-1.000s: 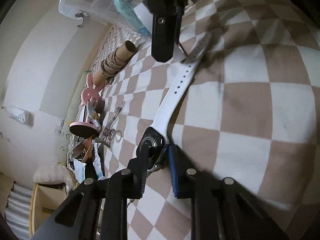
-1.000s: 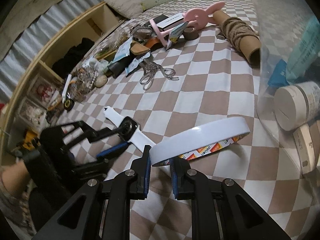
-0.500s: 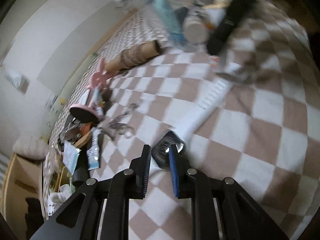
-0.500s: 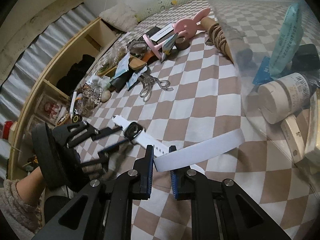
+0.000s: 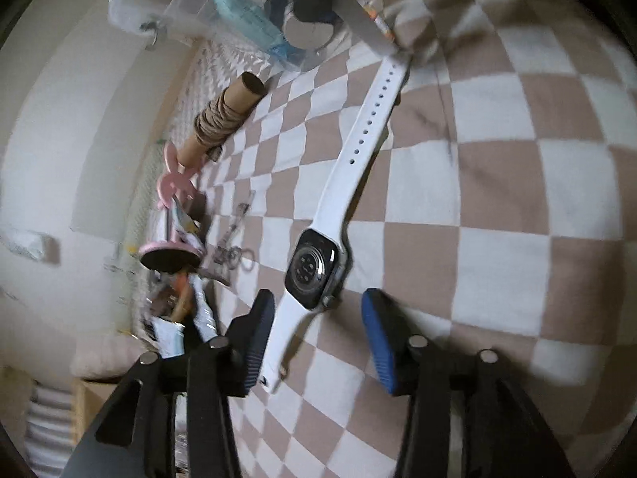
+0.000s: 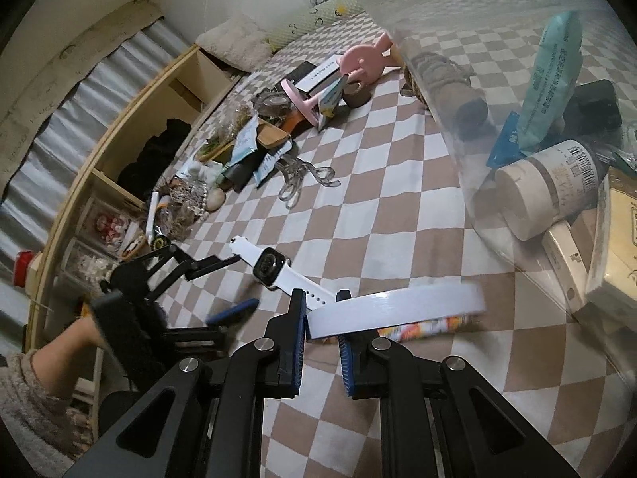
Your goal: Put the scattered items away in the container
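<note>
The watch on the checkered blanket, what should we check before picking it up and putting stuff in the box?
1. Smartwatch lies between the left gripper's fingers: ok.
2. Left jaws wide enough for the watch body: ok, they are opening and not touching it.
3. Watch strap free of the tape roll: cannot tell, their ends meet in the right wrist view.
4. Right gripper holds the tape roll firmly: ok, clamped on its edge.
5. Tape roll inside the clear container: not ok, it is outside.
6. Room left in the container: ok, space shows above the items.
</note>
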The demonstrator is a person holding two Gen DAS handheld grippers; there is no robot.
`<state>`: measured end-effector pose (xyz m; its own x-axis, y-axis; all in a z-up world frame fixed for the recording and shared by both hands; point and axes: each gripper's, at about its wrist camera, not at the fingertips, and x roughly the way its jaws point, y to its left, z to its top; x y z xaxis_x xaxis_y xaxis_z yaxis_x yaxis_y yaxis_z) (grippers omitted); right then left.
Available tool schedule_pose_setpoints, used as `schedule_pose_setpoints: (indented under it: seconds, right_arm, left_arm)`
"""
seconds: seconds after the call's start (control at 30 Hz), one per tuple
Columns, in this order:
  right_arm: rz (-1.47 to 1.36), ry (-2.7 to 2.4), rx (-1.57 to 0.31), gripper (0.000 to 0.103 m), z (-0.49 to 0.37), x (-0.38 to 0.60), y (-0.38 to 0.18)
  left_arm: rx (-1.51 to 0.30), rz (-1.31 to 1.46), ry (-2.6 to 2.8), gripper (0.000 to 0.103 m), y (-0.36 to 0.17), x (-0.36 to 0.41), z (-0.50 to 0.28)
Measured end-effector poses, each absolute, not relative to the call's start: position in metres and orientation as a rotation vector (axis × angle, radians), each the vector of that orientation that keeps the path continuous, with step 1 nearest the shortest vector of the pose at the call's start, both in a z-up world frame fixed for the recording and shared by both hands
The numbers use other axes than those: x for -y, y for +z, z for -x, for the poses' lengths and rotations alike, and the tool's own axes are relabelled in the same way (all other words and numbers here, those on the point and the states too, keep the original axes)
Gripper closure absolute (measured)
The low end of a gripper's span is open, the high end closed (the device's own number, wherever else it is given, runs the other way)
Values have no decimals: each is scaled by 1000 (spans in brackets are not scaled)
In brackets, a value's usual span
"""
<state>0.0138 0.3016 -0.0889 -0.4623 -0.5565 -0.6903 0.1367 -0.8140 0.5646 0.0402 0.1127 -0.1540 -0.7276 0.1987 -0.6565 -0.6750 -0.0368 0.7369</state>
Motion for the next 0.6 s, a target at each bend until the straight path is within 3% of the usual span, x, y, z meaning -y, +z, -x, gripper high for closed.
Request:
schedule_pose_setpoints:
  seconds: [0.23,0.6]
  right_arm:
    - [-1330,-2281,644,87,-11,-305,-92]
    - [-1324,-2286,651,87,-10,-311,-92]
  left_arm:
    - [-1742,311,1916,57,-174,-132,-41]
    - [-1653,300,2051,53,-150,-139,-11]
